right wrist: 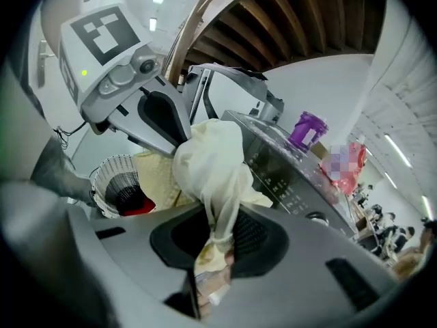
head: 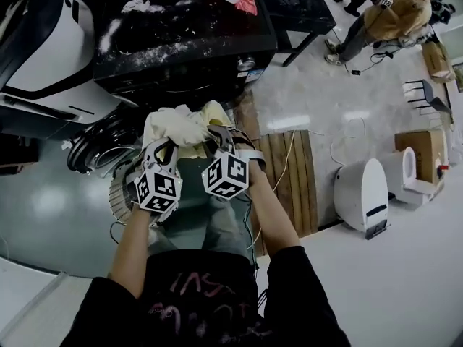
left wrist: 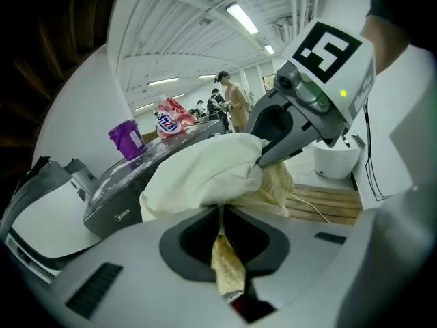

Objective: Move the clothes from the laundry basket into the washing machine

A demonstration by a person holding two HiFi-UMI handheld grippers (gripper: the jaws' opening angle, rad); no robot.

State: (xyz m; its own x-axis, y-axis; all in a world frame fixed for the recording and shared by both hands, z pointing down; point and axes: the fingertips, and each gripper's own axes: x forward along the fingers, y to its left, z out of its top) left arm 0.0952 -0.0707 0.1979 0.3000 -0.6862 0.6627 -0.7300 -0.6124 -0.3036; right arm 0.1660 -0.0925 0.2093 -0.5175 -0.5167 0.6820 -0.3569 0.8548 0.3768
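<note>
A cream and pale yellow garment (head: 181, 127) hangs bunched between both grippers, in front of the dark washing machine (head: 181, 42). My left gripper (head: 166, 149) is shut on the garment (left wrist: 205, 173), with a fold pinched between its jaws. My right gripper (head: 217, 134) is shut on the same garment (right wrist: 208, 162) from the other side. In the left gripper view the right gripper (left wrist: 270, 152) bites the cloth's far end. The white laundry basket (right wrist: 109, 176) stands below, with a red garment (right wrist: 133, 208) in it. In the head view the basket (head: 119, 194) is mostly hidden under my left gripper.
The machine's round door (head: 94, 150) stands open at the left. A purple cup (right wrist: 305, 132) and a detergent bag (left wrist: 171, 121) sit on the machine's top. A wooden pallet (head: 293, 179), a white appliance (head: 362, 194) and a cardboard box (head: 423, 150) lie to the right. A person (head: 383, 13) stands far back.
</note>
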